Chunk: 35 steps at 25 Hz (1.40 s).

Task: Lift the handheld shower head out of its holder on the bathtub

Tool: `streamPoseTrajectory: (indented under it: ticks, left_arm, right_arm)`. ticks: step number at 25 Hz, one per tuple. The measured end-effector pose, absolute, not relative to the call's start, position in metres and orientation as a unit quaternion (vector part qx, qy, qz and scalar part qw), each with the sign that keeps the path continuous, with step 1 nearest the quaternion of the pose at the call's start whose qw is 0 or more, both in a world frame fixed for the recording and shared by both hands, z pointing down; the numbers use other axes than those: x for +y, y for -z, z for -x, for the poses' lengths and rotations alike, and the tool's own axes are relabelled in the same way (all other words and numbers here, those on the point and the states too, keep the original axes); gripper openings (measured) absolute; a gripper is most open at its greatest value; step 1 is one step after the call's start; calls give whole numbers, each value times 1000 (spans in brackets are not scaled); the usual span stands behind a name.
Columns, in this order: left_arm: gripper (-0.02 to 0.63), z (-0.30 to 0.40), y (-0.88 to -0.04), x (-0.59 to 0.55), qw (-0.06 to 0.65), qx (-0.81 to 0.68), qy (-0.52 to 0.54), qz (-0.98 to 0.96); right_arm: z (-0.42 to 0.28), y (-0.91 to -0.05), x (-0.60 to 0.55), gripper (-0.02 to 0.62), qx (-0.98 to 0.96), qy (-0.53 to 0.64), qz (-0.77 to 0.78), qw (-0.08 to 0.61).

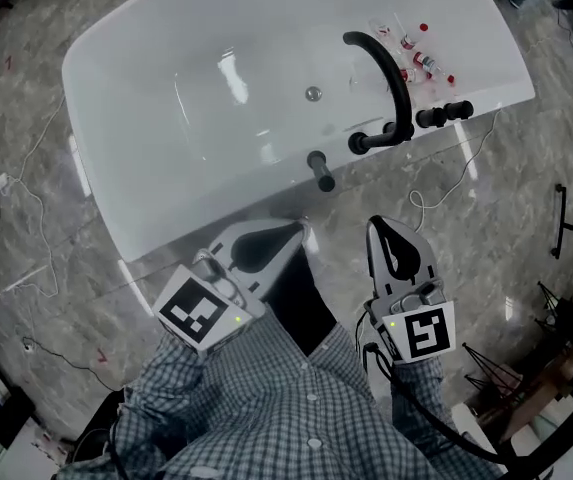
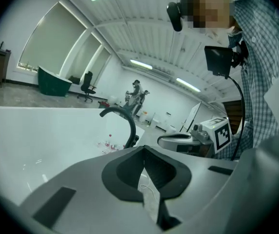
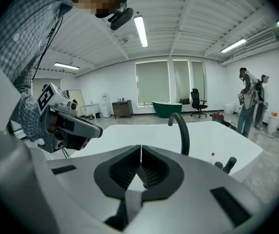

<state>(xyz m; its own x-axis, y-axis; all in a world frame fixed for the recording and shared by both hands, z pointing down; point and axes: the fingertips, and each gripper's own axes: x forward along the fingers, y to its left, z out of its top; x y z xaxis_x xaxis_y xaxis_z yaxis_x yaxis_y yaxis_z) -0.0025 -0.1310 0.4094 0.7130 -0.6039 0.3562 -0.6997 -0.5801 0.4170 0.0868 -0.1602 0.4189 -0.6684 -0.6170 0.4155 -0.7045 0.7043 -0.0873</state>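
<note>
In the head view the handheld shower head (image 1: 319, 169) is a short black cylinder standing in its holder on the near rim of the white bathtub (image 1: 166, 198). Right of it rises the black curved spout (image 1: 389, 76) with black knobs (image 1: 444, 114). My left gripper (image 1: 301, 230) is shut and empty, hovering just short of the rim, below and left of the shower head. Further right, my right gripper (image 1: 378, 226) is also shut and empty. The left gripper view shows closed jaws (image 2: 143, 151) and the spout (image 2: 123, 121). The right gripper view shows closed jaws (image 3: 140, 150), the spout (image 3: 181, 129) and knobs (image 3: 227, 164).
Small red-capped bottles (image 1: 416, 63) lie inside the tub near the spout. White cables (image 1: 26, 198) trail over the marble floor around the tub. Black stands (image 1: 566, 218) are at the right. People (image 3: 250, 101) stand far across the room near a green tub (image 3: 167, 107).
</note>
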Motion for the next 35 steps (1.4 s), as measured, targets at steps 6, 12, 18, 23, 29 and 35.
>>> streamPoseTrajectory:
  ticks: [6,12,18,23,29,35]
  left_arm:
    - [5,7,-464,-158,239,-341,-125,-901]
    - [5,18,-511,-188,268,-359,-104,-888]
    - [5,16,-558,-202,234,-340,-135,-901]
    - [5,18,-595,-213,204,-336,-175,-903]
    - [78,14,-618,-224,173,-318,-202,-910]
    - [137,6,-646,-225,152,-285,-246,-914]
  right_arm:
    - [-84,-464,-173,18,-902,-138,-357,198]
    - [-80,-516,-175,18,-893,-170,-360,210]
    - [-84,-546,-179,18,-887,-182,-367,212]
    - [-84,-570,-181,18,-884,-194,-372,206]
    - [-86,-578,-187,18,-879,-205,-388,184]
    - [-92,-578,-200,18,-876,-210,-402,165]
